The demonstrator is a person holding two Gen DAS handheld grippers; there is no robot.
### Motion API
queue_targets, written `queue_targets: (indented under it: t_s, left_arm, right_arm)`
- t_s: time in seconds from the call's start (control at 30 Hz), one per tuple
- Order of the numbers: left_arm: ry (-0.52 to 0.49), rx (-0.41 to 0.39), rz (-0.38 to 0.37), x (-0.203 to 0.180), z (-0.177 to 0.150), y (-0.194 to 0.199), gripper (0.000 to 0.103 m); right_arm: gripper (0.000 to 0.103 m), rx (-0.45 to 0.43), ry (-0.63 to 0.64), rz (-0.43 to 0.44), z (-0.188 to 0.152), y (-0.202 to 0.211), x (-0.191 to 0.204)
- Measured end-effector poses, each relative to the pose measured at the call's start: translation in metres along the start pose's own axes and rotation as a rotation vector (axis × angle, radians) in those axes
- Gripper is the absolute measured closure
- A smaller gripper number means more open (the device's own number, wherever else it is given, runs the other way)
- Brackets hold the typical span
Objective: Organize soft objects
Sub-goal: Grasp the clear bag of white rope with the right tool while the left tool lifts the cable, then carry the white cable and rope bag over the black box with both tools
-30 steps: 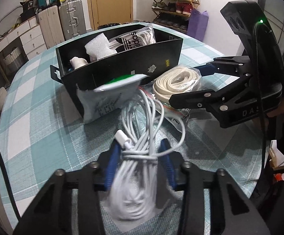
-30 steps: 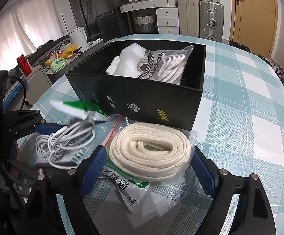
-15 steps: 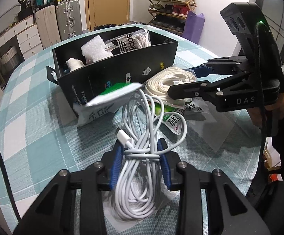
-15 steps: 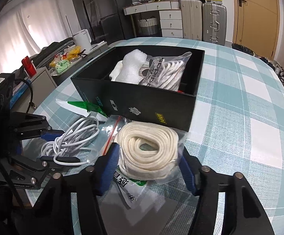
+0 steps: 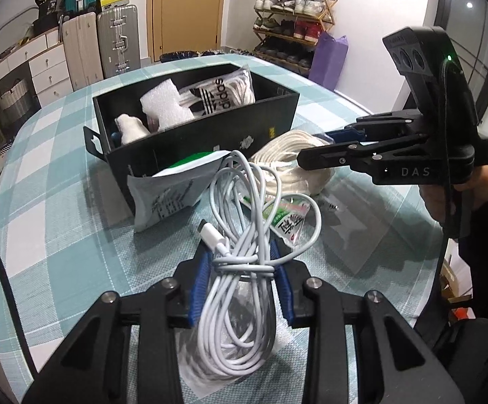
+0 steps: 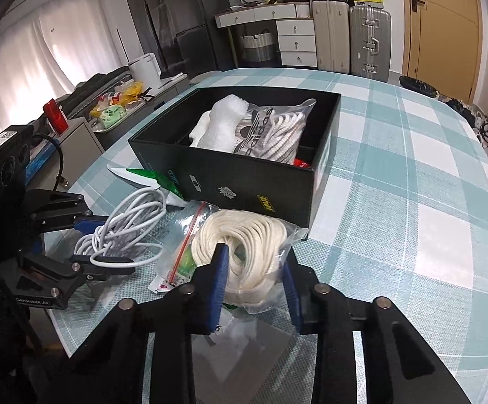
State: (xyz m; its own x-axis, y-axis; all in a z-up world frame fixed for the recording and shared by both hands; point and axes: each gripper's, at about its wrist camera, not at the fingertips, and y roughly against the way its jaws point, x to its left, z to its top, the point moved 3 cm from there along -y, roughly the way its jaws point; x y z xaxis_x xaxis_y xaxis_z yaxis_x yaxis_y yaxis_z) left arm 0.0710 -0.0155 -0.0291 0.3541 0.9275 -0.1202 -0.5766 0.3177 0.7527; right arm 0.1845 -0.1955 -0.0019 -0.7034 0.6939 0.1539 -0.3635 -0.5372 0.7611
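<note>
My left gripper (image 5: 240, 262) is shut on a coiled white cable (image 5: 240, 289), held just above the table; the cable also shows in the right wrist view (image 6: 126, 225). My right gripper (image 6: 254, 262) is shut on a bagged coil of cream rope (image 6: 250, 235), seen from the left wrist view (image 5: 284, 155) beside the box. A black box (image 5: 210, 134) stands on the table behind them and holds a white foam piece (image 5: 164, 104), an Adidas bag of laces (image 5: 220, 91) and a small white item (image 5: 131, 128).
A white and green pouch (image 5: 169, 185) leans on the box front. A small green printed bag (image 5: 287, 219) lies under the cable. The round table has a teal checked cloth (image 6: 412, 175). Suitcases (image 5: 99, 43), drawers and a shoe rack stand behind.
My right gripper has closed on the bagged rope, squeezing the coil narrower. My left gripper still holds the cable and has moved little.
</note>
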Motion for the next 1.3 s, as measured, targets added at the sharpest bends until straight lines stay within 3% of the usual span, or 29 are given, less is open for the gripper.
queue_targets:
  t_s: [0.27,0.8,1.3]
  left_arm:
    - [0.014,-0.045,-0.018,-0.005,0.005,0.011,0.069]
    - [0.058,-0.148,-0.035,-0.005,0.019,0.038,0.069]
    - [0.153,-0.246,0.073,0.022,0.035,0.052,0.069]
  right_arm:
    - [0.082,-0.047,0.086,-0.026,0.003,0.018,0.013]
    - [0.083,-0.147,0.120,-0.038,0.012,0.057,0.020]
    - [0.083,-0.265,0.092,-0.066,0.023,0.094,0.019]
